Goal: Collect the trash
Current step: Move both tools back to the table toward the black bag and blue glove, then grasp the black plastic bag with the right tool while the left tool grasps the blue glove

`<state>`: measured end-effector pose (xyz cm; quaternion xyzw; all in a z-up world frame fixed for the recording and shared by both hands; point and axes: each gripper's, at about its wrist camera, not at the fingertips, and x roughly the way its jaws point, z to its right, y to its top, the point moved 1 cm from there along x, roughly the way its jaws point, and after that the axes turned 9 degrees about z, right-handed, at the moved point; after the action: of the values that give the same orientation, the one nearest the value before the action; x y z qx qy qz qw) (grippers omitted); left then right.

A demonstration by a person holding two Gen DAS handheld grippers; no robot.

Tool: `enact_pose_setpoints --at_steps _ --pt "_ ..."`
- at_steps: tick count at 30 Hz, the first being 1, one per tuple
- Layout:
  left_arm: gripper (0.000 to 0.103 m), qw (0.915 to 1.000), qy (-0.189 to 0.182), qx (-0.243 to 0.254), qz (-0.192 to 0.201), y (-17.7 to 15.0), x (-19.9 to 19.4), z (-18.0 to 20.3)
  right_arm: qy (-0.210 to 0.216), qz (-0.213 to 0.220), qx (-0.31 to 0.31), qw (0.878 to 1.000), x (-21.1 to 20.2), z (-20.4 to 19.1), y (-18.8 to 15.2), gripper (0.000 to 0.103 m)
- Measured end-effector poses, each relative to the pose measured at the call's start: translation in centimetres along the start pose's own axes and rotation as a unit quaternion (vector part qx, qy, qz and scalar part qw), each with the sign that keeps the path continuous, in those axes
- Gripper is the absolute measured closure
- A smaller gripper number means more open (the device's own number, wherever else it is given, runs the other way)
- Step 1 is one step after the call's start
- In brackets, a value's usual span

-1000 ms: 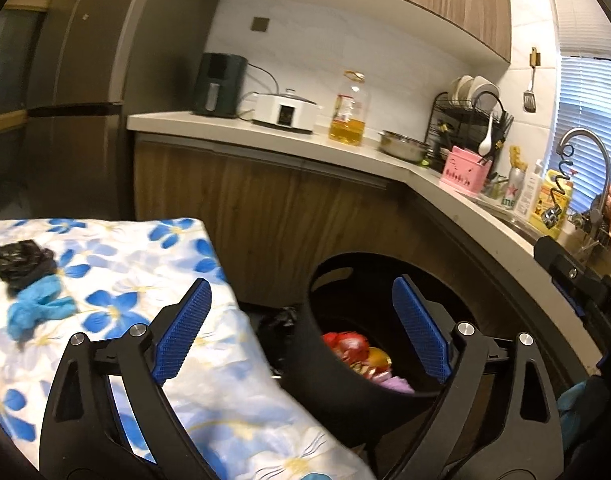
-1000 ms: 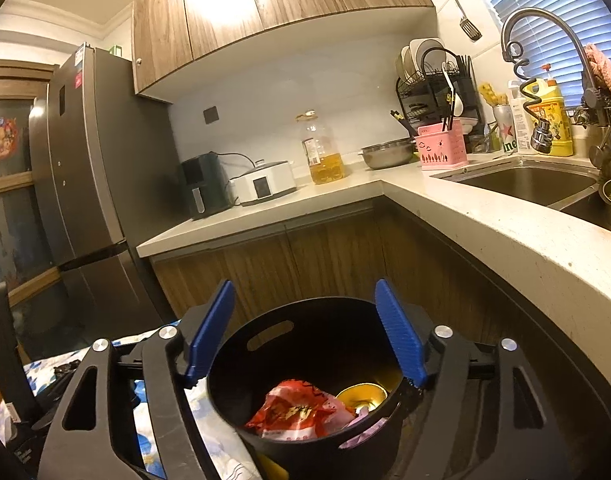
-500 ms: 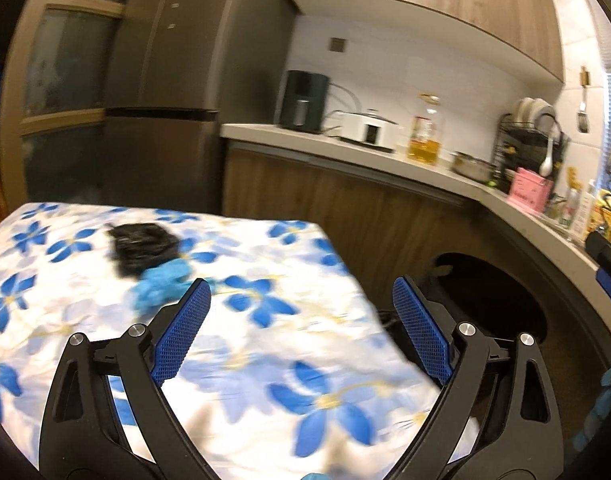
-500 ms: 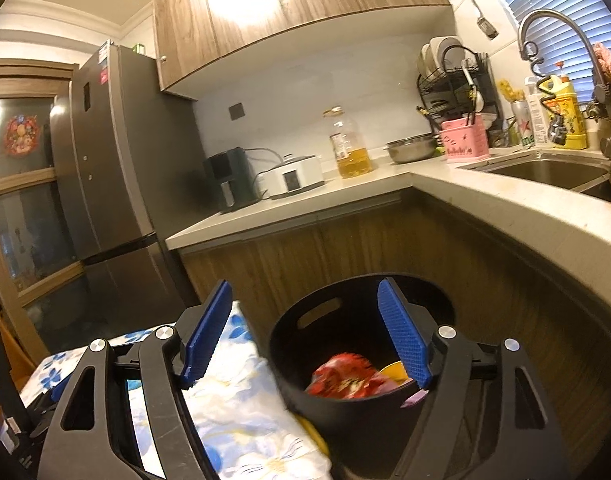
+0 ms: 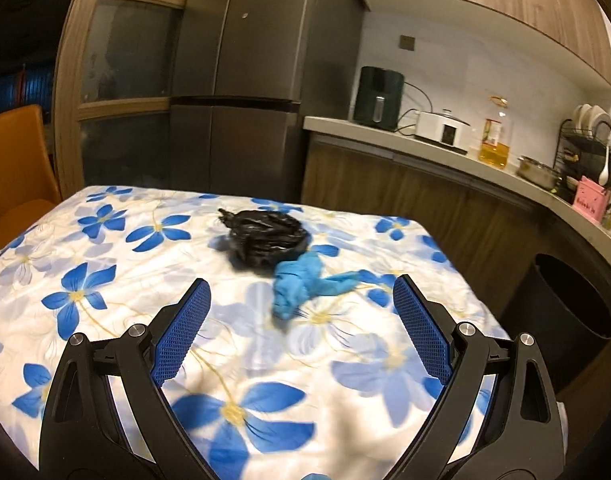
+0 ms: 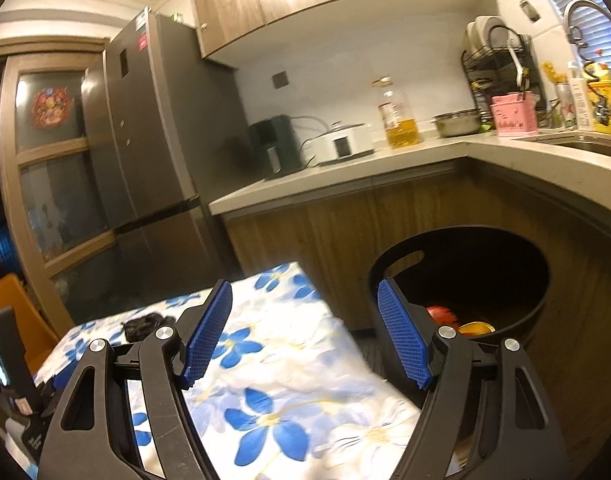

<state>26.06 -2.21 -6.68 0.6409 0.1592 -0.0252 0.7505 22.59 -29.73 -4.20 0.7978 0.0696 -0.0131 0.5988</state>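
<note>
We are locating two pieces of trash on the table: a crumpled black plastic bag [image 5: 265, 236] and a crumpled blue glove [image 5: 305, 288]. The bag is lying toward the far middle of the flowered tablecloth [image 5: 105, 280], and the glove is lying just in front of it and slightly to the right, touching or nearly touching it. In the right wrist view, only the black bag [image 6: 143, 326] is showing, partly hidden behind the left pad of the gripper.

We are holding the left gripper [image 5: 301, 328] over the near part of the table with its jaws wide and nothing between the pads. The glove is lying just beyond the fingertips, roughly on the centre line between them, and no pad is touching it.

We are holding the right gripper [image 6: 305, 336] over the table corner nearest the bin, also with its jaws wide and empty.

The black trash bin [image 6: 393, 270] is standing on the floor just beside the table's right edge, against the wooden counter cabinets [image 6: 325, 236]. Inside it we are seeing a red item and a yellow item; their exact nature cannot be told. The left wrist view is showing the same bin [image 5: 561, 300] at the right.

A grey refrigerator [image 5: 245, 80] is standing behind the table, and an orange chair [image 5: 13, 168] is standing at its left.
</note>
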Motion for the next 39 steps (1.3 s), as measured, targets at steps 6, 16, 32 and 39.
enact_pose_setpoints --at_steps 6,16,32,39 --pt "0.012 0.9999 0.006 0.007 -0.007 0.1 3.3 -0.8 0.018 -0.012 -0.009 1.0 1.5 -2.2 -1.1 0.029" --pt "0.044 0.9949 0.004 0.029 -0.096 -2.1 8.9 -1.2 0.029 -0.016 -0.021 0.999 4.4 -4.5 -1.9 0.029" --pt "0.099 0.9942 -0.04 0.001 -0.1 -1.9 6.9 -2.9 0.035 -0.046 -0.049 0.997 7.4 -7.0 -3.7 0.029" --pt "0.099 0.9985 -0.012 -0.016 -0.052 0.2 2.5 -6.9 0.072 -0.071 -0.065 0.993 9.2 -10.4 -5.3 0.029"
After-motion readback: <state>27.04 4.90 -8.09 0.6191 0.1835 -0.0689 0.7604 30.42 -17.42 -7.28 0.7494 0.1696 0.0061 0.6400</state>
